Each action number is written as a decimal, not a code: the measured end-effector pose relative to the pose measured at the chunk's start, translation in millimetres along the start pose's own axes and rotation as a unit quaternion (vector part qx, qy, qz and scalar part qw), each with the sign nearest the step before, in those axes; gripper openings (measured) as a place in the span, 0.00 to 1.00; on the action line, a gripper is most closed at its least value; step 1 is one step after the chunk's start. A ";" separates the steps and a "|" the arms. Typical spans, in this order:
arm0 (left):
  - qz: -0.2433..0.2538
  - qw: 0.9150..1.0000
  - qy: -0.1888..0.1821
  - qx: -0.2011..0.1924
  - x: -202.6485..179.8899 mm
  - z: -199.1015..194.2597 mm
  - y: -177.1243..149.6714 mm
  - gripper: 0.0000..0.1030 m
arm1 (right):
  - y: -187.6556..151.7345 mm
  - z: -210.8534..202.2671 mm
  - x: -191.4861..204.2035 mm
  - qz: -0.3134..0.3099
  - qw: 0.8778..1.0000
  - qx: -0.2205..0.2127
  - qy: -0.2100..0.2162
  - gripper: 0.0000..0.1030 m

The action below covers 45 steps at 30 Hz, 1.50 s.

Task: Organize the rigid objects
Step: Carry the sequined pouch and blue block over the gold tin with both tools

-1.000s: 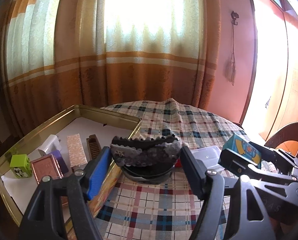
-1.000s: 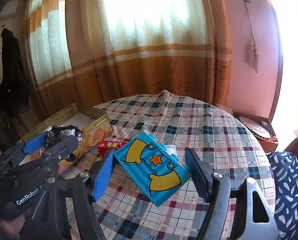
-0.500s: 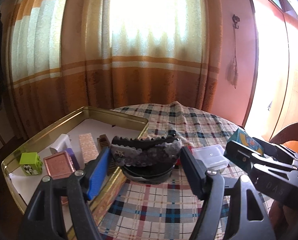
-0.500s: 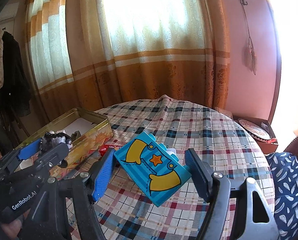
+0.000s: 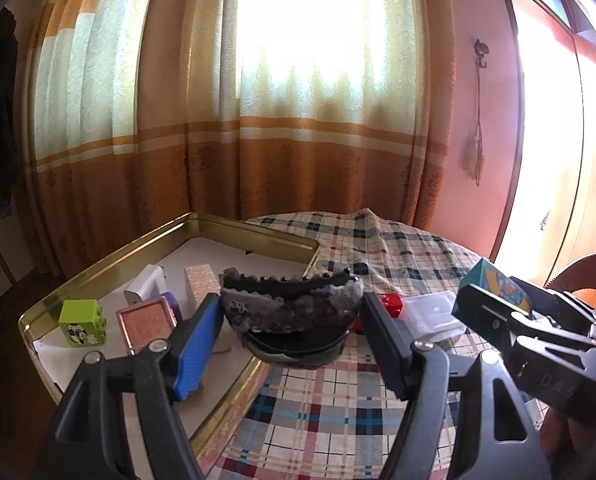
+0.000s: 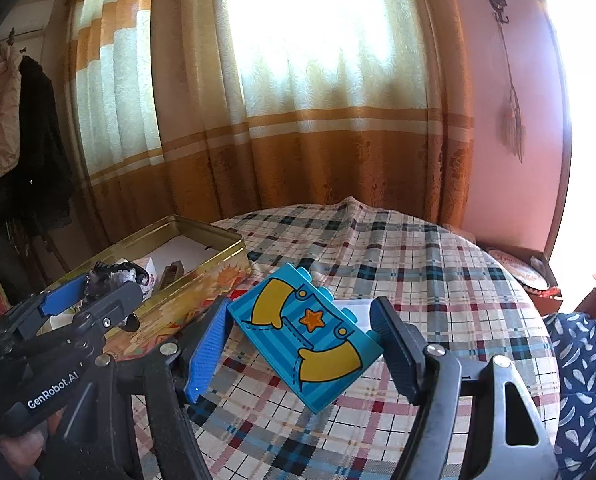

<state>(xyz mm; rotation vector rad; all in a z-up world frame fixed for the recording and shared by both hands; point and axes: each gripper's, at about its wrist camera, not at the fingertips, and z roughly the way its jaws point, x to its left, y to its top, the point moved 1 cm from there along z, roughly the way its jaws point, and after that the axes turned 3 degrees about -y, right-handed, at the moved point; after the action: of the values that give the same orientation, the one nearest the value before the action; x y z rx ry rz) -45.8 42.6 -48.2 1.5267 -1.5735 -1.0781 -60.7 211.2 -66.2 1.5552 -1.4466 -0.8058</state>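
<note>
Left wrist view: left gripper [image 5: 291, 320] clamped on grey hair clip [image 5: 291, 300], hanging over gold tin [image 5: 253, 230] rim. Right gripper [image 6: 302, 344] clamped on blue toy block [image 6: 306, 336] above checked surface [image 6: 418, 272]. Best carried past the rim, lowered onto bare liner beyond green block [image 5: 82, 322], then released.

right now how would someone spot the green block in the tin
Find the gold tin at the left edge of the checked table. Inside, at its near left corner, stands the green block, beside a pink square box. It is the only lime green piece, with a black-and-white picture on its front.
</note>
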 end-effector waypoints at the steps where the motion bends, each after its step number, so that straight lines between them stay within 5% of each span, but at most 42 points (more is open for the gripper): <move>1: 0.001 1.000 0.001 -0.001 0.8 -0.9 -0.2 0.68 | 0.2 -0.4 -0.7 0.001 1.000 0.000 0.000 0.70; 45: -0.010 0.999 0.027 -0.029 38.0 -26.8 -2.3 0.69 | -8.6 -16.8 49.8 -0.036 0.998 -0.015 0.045 0.70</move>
<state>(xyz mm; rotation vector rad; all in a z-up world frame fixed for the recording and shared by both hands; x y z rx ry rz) -23.5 2.2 -41.7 1.5244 -1.4804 -1.0755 -35.7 164.4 -62.1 1.6082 -1.3144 -0.7874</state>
